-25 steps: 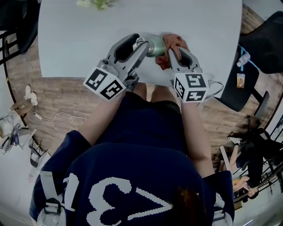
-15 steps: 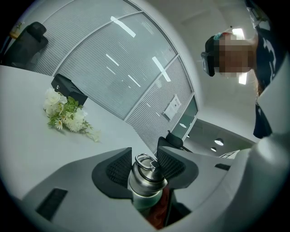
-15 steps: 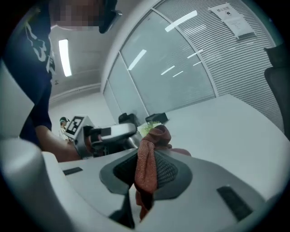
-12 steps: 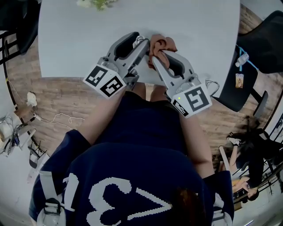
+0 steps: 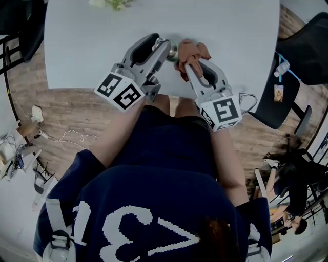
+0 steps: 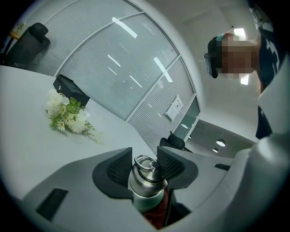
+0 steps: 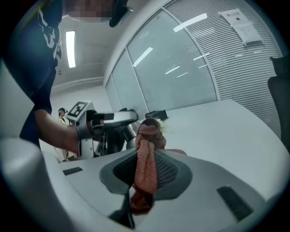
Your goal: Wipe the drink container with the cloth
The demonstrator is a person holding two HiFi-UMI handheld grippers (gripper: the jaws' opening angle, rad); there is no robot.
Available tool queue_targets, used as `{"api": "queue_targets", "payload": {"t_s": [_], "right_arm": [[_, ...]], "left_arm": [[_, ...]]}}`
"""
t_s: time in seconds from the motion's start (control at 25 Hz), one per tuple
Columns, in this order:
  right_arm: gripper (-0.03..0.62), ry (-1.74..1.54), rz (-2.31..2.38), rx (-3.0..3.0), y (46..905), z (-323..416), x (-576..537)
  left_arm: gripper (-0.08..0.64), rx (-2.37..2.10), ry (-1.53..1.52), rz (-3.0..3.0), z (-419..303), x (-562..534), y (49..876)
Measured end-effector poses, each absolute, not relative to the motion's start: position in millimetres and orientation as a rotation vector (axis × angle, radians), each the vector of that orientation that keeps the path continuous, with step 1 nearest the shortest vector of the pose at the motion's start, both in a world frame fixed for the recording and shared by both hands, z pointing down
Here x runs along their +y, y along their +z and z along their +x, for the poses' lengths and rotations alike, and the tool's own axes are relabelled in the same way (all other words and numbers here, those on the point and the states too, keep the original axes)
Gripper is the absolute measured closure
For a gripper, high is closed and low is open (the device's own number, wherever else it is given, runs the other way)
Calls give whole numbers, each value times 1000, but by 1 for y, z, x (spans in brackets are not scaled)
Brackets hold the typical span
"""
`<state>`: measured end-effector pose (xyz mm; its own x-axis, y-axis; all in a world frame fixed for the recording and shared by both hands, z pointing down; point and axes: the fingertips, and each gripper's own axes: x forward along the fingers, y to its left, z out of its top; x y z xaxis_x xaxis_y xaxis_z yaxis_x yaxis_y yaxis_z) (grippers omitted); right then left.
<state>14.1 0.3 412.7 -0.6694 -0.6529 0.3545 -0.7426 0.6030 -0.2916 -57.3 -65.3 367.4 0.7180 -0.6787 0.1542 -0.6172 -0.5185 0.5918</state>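
My left gripper (image 5: pixel 165 50) is shut on the drink container (image 6: pixel 146 181), a bottle with a steel cap, a loop handle and a pale green body, held just below the cap. In the head view only the bottle's cap end (image 5: pixel 173 51) shows, above the white table (image 5: pixel 77 46). My right gripper (image 5: pixel 188 60) is shut on a rust-coloured cloth (image 7: pixel 146 167), which bunches over the bottle's right side (image 5: pixel 192 50). The cloth also shows below the bottle (image 6: pixel 156 214) in the left gripper view. From the right gripper view, the left gripper (image 7: pixel 108 120) sits just behind the cloth.
A bunch of white flowers (image 6: pixel 68 115) lies at the table's far side (image 5: pixel 110 4), with a black box (image 6: pixel 68 88) behind it. A black chair (image 5: pixel 307 41) stands to the right. The table's near edge is right under both grippers.
The right gripper carried the cloth leftward onto the bottle, covering its green body, then rose and rolled a little. The left gripper kept the bottle in place.
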Motion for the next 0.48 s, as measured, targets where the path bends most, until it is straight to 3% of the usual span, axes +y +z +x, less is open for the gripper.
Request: {"api": "queue_targets", "payload": {"t_s": [0.24, 0.48], "right_arm": [[511, 625, 1139, -2308, 470, 40, 6], [511, 526, 1010, -2355, 454, 19, 13]], "left_arm": [[380, -962, -98, 2320, -54, -66, 365], [380, -964, -81, 2328, -51, -67, 365]]}}
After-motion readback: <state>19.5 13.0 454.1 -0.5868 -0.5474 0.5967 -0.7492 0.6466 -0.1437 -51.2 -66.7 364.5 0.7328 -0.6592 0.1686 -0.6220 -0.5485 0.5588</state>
